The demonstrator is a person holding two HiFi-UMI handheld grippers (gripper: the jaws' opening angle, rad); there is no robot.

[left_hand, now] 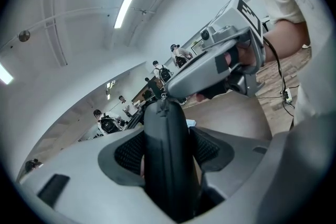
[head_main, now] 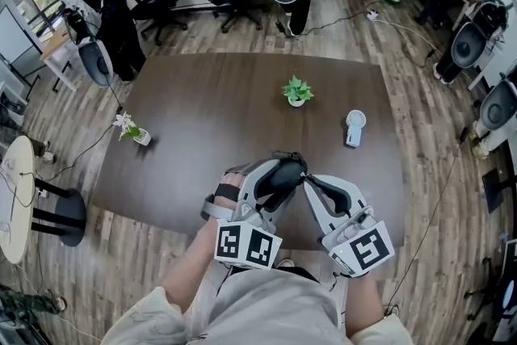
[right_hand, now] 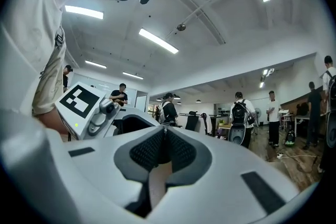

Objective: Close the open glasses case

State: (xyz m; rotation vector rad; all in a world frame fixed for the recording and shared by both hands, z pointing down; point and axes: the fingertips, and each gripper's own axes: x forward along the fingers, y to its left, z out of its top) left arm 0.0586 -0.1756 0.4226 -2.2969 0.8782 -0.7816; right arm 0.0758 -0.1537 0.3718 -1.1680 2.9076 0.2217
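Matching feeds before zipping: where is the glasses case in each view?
Head view: bottom centre, glasses case in the left claw.
Left gripper view: case lower centre, in that claw.
Right gripper view: likely the dark shape left of centre.
Shared landmark: right claw pinching its zipper end.

Both forearms reach forward from the body and angle inward, so the two grippers meet nose to nose over the near edge of the bench. The left gripper (head_main: 284, 174) tips slightly downward, its jaws standing wide and pressed on either side of a dark glasses case (left_hand: 167, 155). The right gripper (head_main: 308, 180) lies level, jaws closed together, their tips right at the case's upper end. The left hand (head_main: 229, 194) wraps its handle, and each marker cube faces upward
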